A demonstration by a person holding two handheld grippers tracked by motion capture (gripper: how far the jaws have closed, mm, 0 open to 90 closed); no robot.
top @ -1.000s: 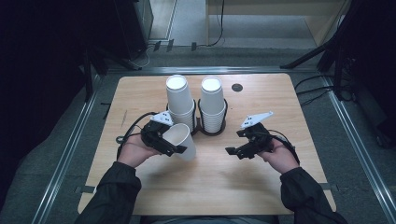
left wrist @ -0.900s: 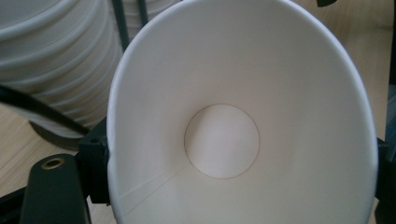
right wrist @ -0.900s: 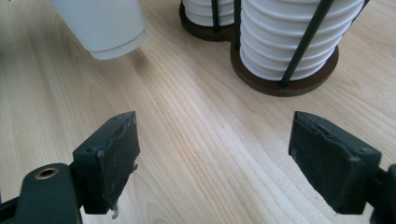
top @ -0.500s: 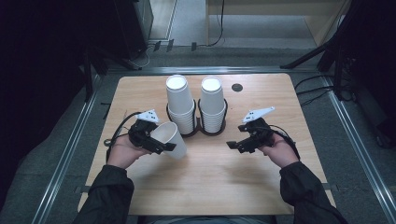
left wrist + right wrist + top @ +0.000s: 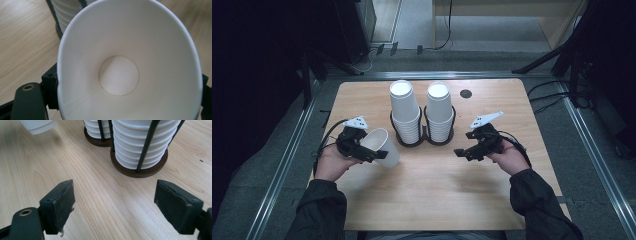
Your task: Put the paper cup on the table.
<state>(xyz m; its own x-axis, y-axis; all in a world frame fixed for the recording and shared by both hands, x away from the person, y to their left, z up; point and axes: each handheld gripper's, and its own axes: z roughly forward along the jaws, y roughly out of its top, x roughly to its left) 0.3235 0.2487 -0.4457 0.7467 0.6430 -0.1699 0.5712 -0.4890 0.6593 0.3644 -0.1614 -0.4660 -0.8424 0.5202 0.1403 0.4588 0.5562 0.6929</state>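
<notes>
One white paper cup [image 5: 381, 146] is out of the two stacks of white paper cups standing in a black wire double holder [image 5: 422, 136] on the light wooden table [image 5: 432, 185], so the taking looks done and the setting down or handing over is, I judge, yet to come. The left gripper [image 5: 362, 150] has its jaws closed on the cup's wall near the rim, the cup tipped on its side with its mouth toward the gripper's camera (the round base shows deep inside), just left of the holder. The right gripper [image 5: 466, 152] hovers low over bare wood right of the holder, jaws spread wide and holding nothing.
</notes>
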